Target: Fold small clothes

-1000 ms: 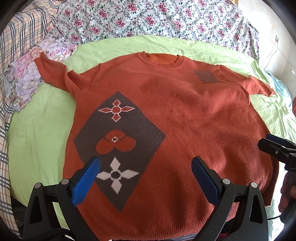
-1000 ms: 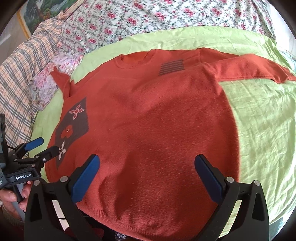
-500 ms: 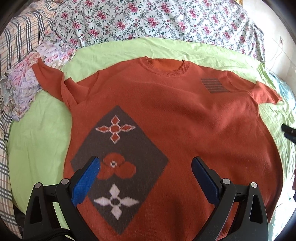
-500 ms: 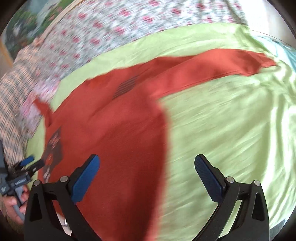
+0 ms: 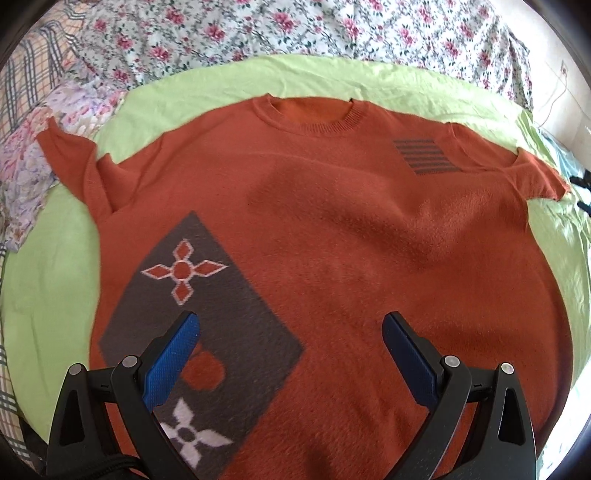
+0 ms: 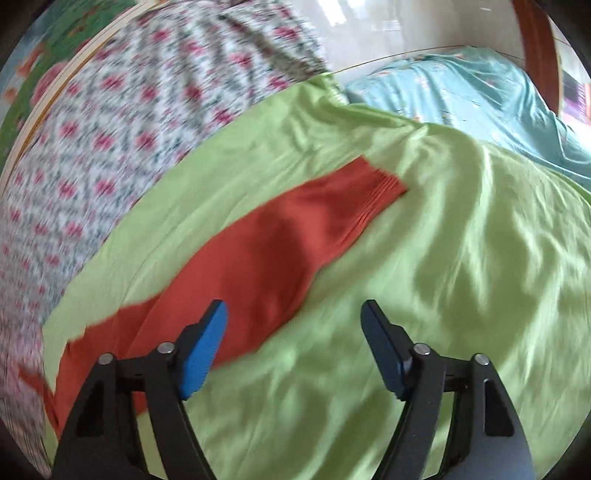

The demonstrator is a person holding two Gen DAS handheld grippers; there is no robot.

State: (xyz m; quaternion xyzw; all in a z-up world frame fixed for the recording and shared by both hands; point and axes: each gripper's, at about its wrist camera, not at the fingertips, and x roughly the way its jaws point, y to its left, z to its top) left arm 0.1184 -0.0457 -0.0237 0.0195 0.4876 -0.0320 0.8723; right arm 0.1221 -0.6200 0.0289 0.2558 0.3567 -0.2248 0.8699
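An orange knit sweater [image 5: 332,240] lies flat on a lime green sheet [image 5: 44,280], front up, with a grey diamond panel of flower motifs [image 5: 192,314] and a striped patch [image 5: 424,155]. My left gripper [image 5: 291,332] hovers open over its lower body, nothing between the blue pads. In the right wrist view the sweater's long sleeve [image 6: 258,254] stretches across the sheet toward its ribbed cuff [image 6: 376,195]. My right gripper [image 6: 293,317] hangs above the sleeve's lower edge, jaws closing, with only sheet between them. Its tips [image 5: 581,192] peek in at the left view's right edge.
Floral bedding [image 5: 295,33] lies behind the sweater, with plaid cloth [image 5: 22,74] and a pastel flowered cloth [image 5: 33,147] on the left. A turquoise cover [image 6: 480,96] lies beyond the green sheet [image 6: 461,277] on the right, near a wooden post [image 6: 535,48].
My right gripper swung far right, from over the sweater's body out to the sleeve, and its jaws narrowed. My left gripper crept forward over the sweater, staying open.
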